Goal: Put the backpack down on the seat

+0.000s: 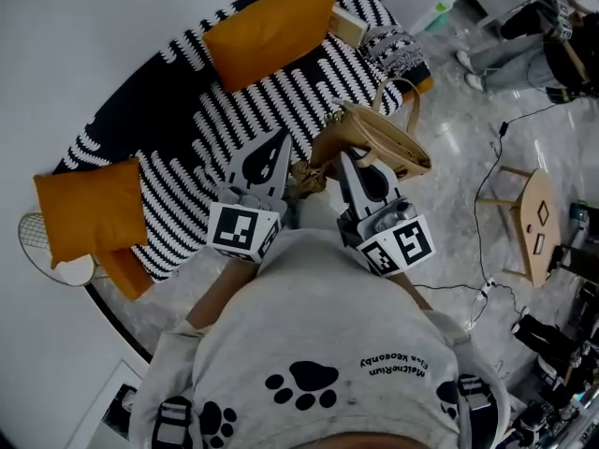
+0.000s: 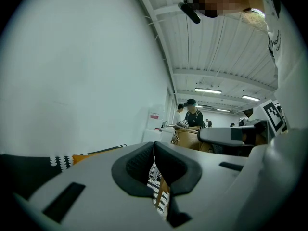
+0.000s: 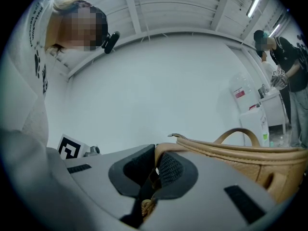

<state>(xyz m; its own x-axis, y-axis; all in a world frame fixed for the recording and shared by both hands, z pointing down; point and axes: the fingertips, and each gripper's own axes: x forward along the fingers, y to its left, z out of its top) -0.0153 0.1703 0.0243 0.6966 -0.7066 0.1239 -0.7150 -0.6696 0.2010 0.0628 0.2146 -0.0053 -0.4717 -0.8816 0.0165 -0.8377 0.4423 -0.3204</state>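
The tan backpack (image 1: pixel 379 138) hangs tilted above the right part of the black-and-white striped sofa seat (image 1: pixel 215 129), off the cushion. My right gripper (image 1: pixel 346 162) is shut on a tan strap of the backpack (image 3: pixel 240 150); the strap runs in between its pads (image 3: pixel 168 170). My left gripper (image 1: pixel 279 143) is just left of the bag with its jaws shut. In the left gripper view a tan strap (image 2: pixel 163 189) shows below the closed pads (image 2: pixel 139 162), over the sofa pattern; it does not look pinched. The bag's body (image 2: pixel 190 138) is to the right there.
Two orange cushions (image 1: pixel 271 31) (image 1: pixel 89 209) lie on the sofa, with a small box (image 1: pixel 346 26) and a grey knit throw (image 1: pixel 393 45) at its far end. A wooden stool (image 1: pixel 535 218) and a black cable (image 1: pixel 477 223) are on the floor at the right. A person (image 1: pixel 533 45) stands beyond.
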